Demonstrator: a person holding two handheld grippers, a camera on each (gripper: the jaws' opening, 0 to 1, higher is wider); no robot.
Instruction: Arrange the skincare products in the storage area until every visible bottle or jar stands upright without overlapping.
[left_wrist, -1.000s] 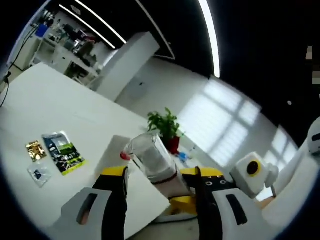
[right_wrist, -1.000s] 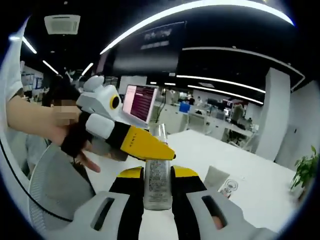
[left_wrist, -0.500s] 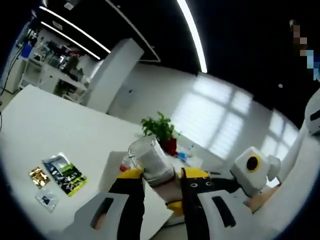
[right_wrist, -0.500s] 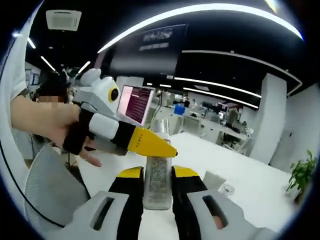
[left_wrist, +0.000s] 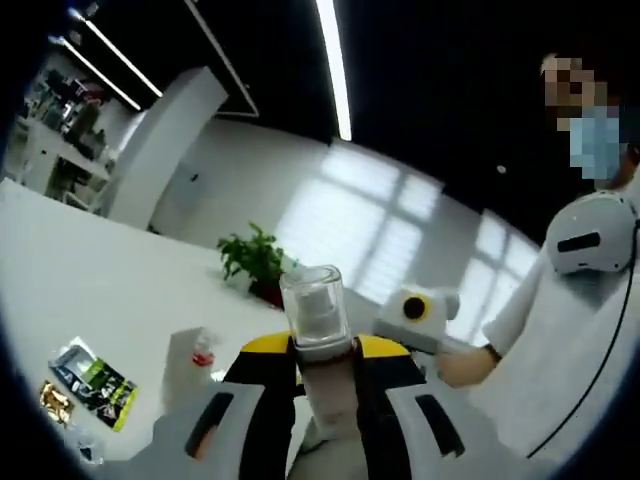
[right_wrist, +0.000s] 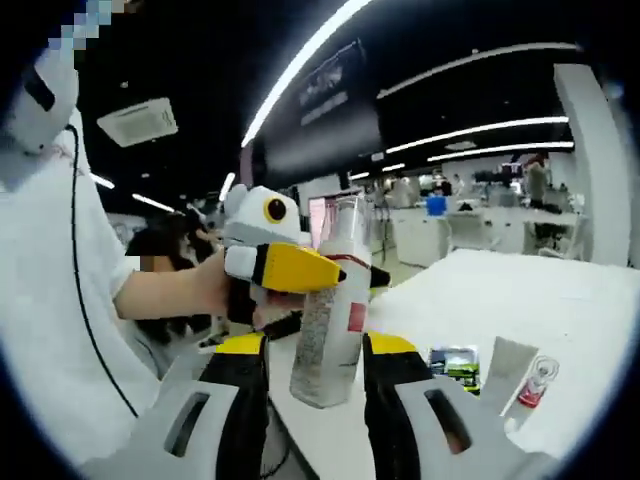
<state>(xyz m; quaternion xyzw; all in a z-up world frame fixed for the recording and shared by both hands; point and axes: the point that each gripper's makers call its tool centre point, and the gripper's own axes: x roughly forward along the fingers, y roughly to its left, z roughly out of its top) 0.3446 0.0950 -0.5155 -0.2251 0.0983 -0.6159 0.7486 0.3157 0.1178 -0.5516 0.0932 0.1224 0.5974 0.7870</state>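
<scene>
A clear bottle (left_wrist: 318, 318) with a see-through cap and a red band stands between my left gripper's (left_wrist: 327, 348) yellow pads, which are shut on it, cap pointing away. In the right gripper view the same bottle (right_wrist: 335, 300) leans between the jaws of my right gripper (right_wrist: 315, 352). These jaws stand wider than the bottle, with a gap on the left side. The left gripper (right_wrist: 322, 272) reaches in from the left, and its yellow jaw lies against the bottle's upper part. Both grippers are held up in the air, off the table.
A white table (left_wrist: 80, 280) carries a white tube with a red cap (left_wrist: 192, 358) and several small packets (left_wrist: 95, 382). The tube (right_wrist: 520, 372) and a packet (right_wrist: 455, 362) also lie on the table (right_wrist: 540, 300). A potted plant (left_wrist: 255, 262) stands behind. A person's hand (left_wrist: 455, 365) is at right.
My left jaws have closed in on the bottle, and my right jaws have spread apart from it. Both views have swung as the hands turned.
</scene>
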